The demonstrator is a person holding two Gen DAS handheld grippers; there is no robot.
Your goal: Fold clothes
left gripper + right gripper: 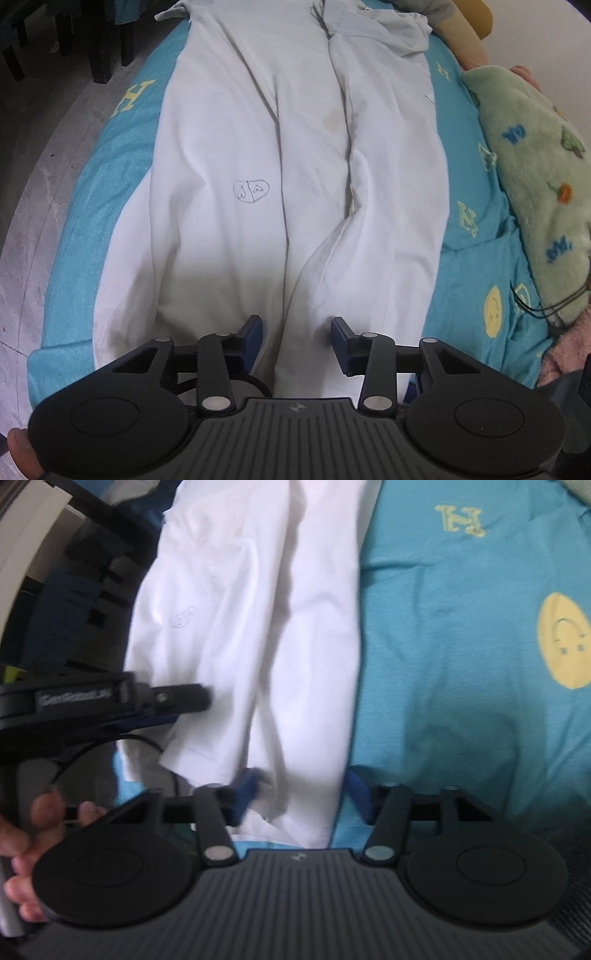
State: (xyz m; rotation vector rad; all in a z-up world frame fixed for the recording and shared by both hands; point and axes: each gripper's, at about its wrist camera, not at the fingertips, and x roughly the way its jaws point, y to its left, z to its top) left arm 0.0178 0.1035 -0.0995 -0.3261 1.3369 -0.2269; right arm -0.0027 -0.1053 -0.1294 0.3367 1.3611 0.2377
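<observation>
A white garment [280, 177] lies lengthwise on a turquoise sheet [480, 280], its sides folded inward into a long strip, with a small pen doodle [251, 190] on it. My left gripper [296, 339] is open, its blue pads over the near hem with nothing between them. In the right wrist view the same garment [258, 627] lies left of centre. My right gripper [301, 792] is open, straddling the garment's near right corner. The left gripper [173, 698] shows at the left, side on, over the garment's edge.
A green patterned blanket [535, 177] and a pink cloth [565, 354] lie along the right side of the bed. A person's arm [465, 40] rests at the far right. Dark furniture legs [99, 48] stand on the floor at left. The sheet [461, 646] has a yellow smiley [563, 638].
</observation>
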